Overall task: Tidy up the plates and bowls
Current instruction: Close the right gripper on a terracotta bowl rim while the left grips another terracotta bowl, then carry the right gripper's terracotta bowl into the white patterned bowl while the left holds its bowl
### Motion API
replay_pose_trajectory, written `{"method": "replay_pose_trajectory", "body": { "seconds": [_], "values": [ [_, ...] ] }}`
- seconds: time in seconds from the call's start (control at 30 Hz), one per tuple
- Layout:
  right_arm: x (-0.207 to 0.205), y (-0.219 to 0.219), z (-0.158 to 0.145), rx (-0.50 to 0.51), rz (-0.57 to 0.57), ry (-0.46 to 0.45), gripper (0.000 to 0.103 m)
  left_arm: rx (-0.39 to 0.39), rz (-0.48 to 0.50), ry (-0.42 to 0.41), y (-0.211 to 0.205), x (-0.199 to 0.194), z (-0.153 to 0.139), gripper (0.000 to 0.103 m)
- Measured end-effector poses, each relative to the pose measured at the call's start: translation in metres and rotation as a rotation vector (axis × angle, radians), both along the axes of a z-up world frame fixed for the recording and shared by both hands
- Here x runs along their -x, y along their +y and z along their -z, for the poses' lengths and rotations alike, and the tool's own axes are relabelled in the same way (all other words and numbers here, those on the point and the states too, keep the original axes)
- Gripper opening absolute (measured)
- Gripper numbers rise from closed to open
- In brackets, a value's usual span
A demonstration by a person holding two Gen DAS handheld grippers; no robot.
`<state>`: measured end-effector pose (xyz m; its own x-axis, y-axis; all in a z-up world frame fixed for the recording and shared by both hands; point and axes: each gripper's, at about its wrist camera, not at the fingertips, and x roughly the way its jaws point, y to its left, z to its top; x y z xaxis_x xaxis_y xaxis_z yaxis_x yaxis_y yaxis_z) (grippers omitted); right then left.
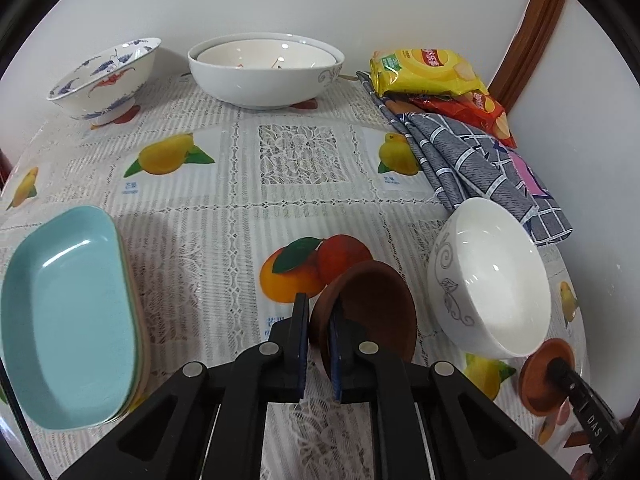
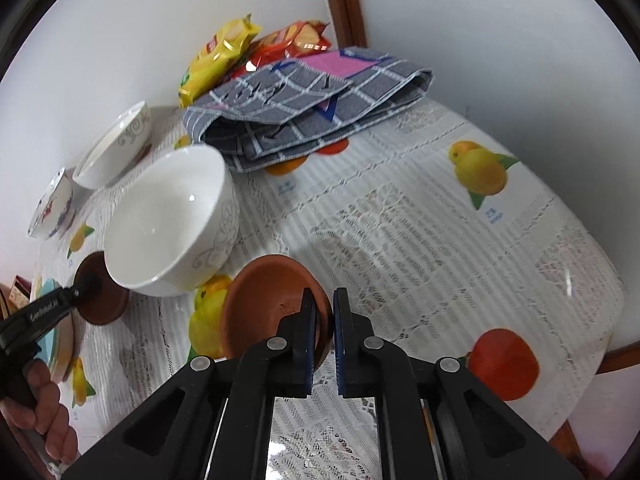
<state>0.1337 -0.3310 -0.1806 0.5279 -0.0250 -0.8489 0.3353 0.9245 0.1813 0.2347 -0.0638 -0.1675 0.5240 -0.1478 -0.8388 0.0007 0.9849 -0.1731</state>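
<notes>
In the left wrist view, the left gripper (image 1: 320,344) is clamping the rim of a dark brown bowl (image 1: 372,312), one finger outside the wall and one inside, and the bowl is tilting on its side just above the counter (image 1: 224,216) with its fruit-print lace cloth. Just to the right, a white bowl with grey scrolls (image 1: 490,280) is sitting near the counter's right side, its far edge overlapping a folded grey checked cloth (image 1: 472,160). Beyond the cloth, a yellow chip bag (image 1: 424,70) is lying on a red chip bag (image 1: 480,114) against the wall. At the back, a wide white bowl (image 1: 264,70) is holding a second white bowl nested inside, and a blue-and-red patterned bowl (image 1: 106,76) is standing to its left. A stack of turquoise oval dishes (image 1: 68,316) is occupying the near left edge. At lower right, the right gripper (image 1: 558,368) is pinching a terracotta bowl (image 1: 546,376). In the right wrist view, the right gripper (image 2: 324,320) is closing narrowly on the near rim of that terracotta bowl (image 2: 272,300), which is tipping up off the counter (image 2: 400,216). The white scrolled bowl (image 2: 168,220) is sitting just behind it, and to the left the left gripper (image 2: 86,286) is gripping the dark brown bowl (image 2: 104,300), a hand (image 2: 44,408) wrapping its handle. The grey checked cloth (image 2: 304,108) and chip bags are lying farther back.
</notes>
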Motion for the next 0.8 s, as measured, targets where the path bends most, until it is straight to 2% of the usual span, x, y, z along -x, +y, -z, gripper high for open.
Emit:
{"method": "replay_pose_trajectory", "body": {
  "seconds": [0.23,0.57,0.8],
  "values": [
    [0.005,-0.001,-0.018,-0.028,0.033,-0.047,0.008,-0.025,0.031,-0.054,-0.003,0.009,-0.037,0.009],
    [-0.015,0.013,-0.054,-0.093,0.027,-0.120,0.008,-0.009,0.089,-0.121,-0.008,0.005,-0.087,0.009],
    [-0.047,0.029,-0.104,-0.068,-0.006,-0.183,0.008,0.003,0.100,-0.163,-0.003,-0.008,-0.110,0.009]
  ]
}}
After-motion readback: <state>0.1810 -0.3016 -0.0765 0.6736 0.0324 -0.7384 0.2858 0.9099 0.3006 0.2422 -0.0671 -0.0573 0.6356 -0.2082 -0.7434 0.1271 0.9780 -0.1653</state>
